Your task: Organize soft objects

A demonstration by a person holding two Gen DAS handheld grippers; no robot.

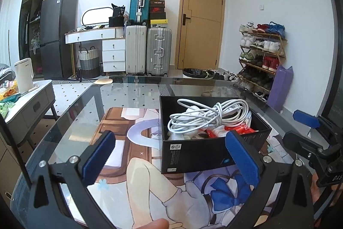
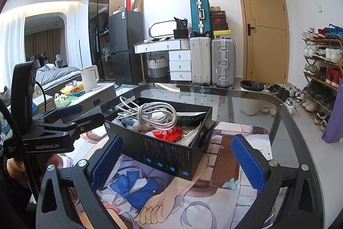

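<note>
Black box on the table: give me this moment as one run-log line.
left gripper: open, empty | right gripper: open, empty | black box: on glass table, holds white cable, red packet | neither gripper touching

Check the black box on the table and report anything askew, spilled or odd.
Nothing has spilled. The white cable is loosely coiled on top of the black box, with a loop rising above its rim, heaped on a red packet and other soft items. Both claws, left and right, are open and empty.
</note>
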